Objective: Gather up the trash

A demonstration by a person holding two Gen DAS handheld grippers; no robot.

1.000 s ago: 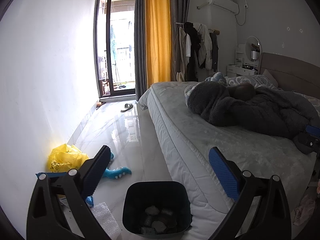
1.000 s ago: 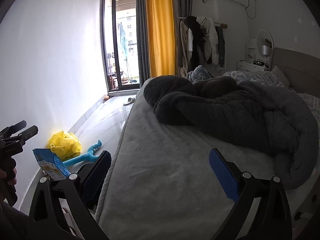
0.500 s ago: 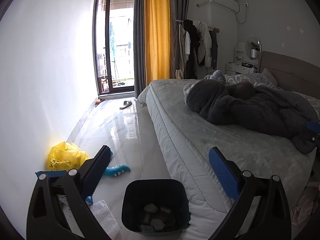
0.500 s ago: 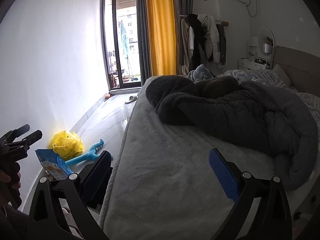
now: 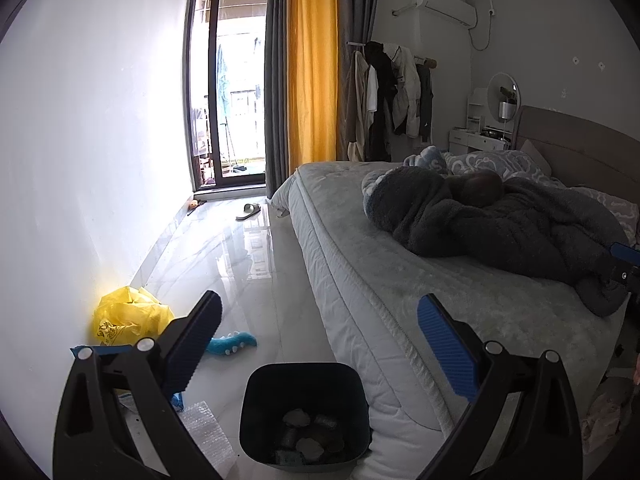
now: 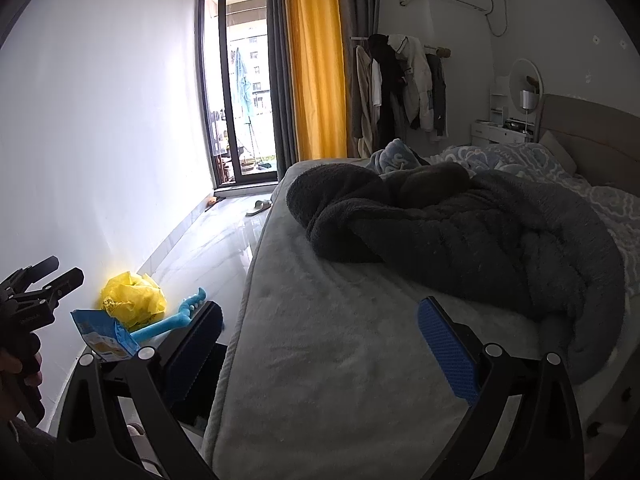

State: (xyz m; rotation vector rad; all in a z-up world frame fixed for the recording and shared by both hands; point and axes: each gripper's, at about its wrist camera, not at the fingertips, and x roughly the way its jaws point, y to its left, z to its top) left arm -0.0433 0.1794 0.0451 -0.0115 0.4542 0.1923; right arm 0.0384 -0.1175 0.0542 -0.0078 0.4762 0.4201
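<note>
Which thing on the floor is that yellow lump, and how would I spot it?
Follow the white wall down to the floor beside the bed. There lies a crumpled yellow plastic bag; beside it are a blue toy and a blue packet, but nothing else yellow.

Home bedroom. Large bed (image 5: 400, 280) with grey cover, rumpled dark blanket (image 5: 500, 220) and patterned bedding at the headboard (image 5: 580, 136). Coats hang on a wall rail (image 5: 392, 92). Vanity with round mirror (image 5: 504, 92) in the corner, air conditioner (image 5: 444, 4) above. Yellow curtain (image 5: 312, 72) beside a glass balcony door (image 5: 236, 92). One slipper (image 5: 249, 211) on glossy tile floor (image 5: 240, 272).
</note>
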